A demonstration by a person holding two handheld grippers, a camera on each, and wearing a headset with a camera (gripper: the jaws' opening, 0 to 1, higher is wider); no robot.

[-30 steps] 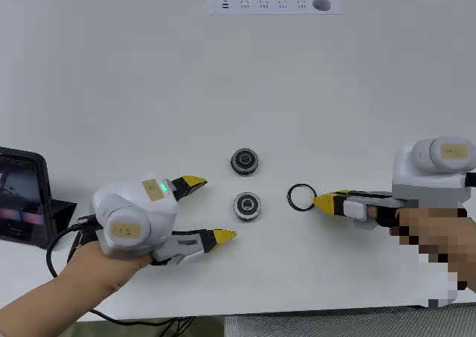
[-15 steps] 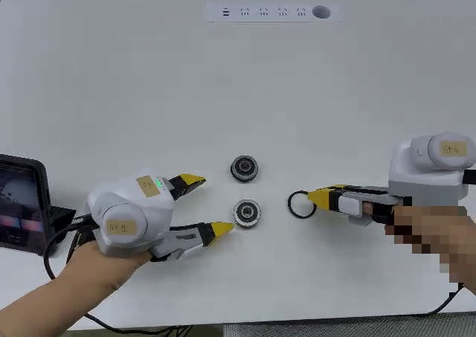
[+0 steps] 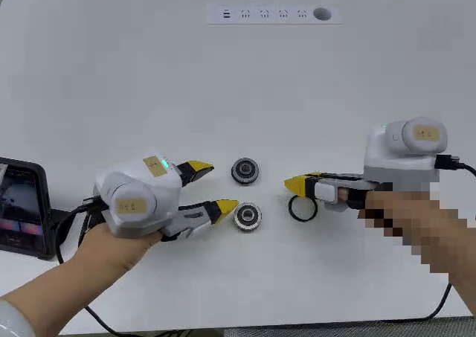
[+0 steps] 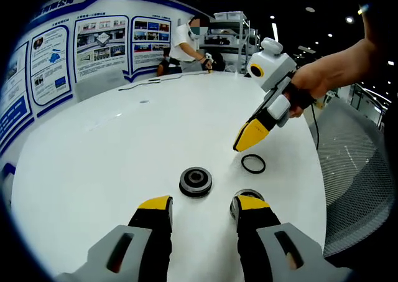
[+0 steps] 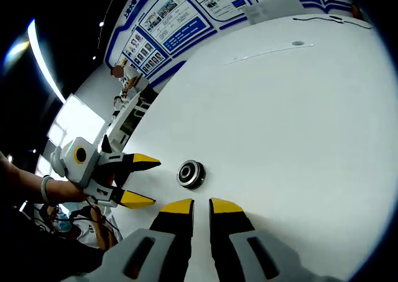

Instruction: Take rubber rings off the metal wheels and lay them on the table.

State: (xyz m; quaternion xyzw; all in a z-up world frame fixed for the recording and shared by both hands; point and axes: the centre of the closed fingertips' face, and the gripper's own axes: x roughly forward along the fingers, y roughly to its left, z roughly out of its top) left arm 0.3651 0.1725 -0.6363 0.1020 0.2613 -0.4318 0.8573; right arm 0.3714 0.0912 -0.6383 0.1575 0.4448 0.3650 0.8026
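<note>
Looking down from the head view, a plain white table (image 3: pixel 149 76) fills most of the scene, with a white power strip (image 3: pixel 274 13) at its far edge and a dark screen (image 3: pixel 18 203) at the left. Two metal wheels lie flat near the middle, the far wheel (image 3: pixel 245 170) and the near wheel (image 3: pixel 247 216). The left gripper (image 3: pixel 217 185) has its jaws spread wide, their yellow tips just left of both wheels. A loose black rubber ring (image 3: pixel 302 208) lies on the table to the right of the near wheel. The right gripper (image 3: pixel 291 184) sits just above it in the picture, jaws pressed almost together with nothing between them.

In the left gripper view, the left gripper (image 4: pixel 202 204) is spread apart. The far wheel (image 4: pixel 196 181) lies ahead of the gap and the near wheel (image 4: pixel 247 197) is partly hidden behind one tip. The rubber ring (image 4: pixel 253 164) lies flat beyond, with the right gripper (image 4: pixel 252 136) held clear above it. Posters (image 4: pixel 99 36) line the left wall, and ceiling lights and a person show beyond the far end of the table.

In the right gripper view, the right gripper (image 5: pixel 201 206) shows a thin slit between its tips and holds nothing. One wheel (image 5: pixel 190 173) lies ahead, with the left gripper (image 5: pixel 148 182) beside it, and blue-framed posters (image 5: pixel 168 30) are on the wall.
</note>
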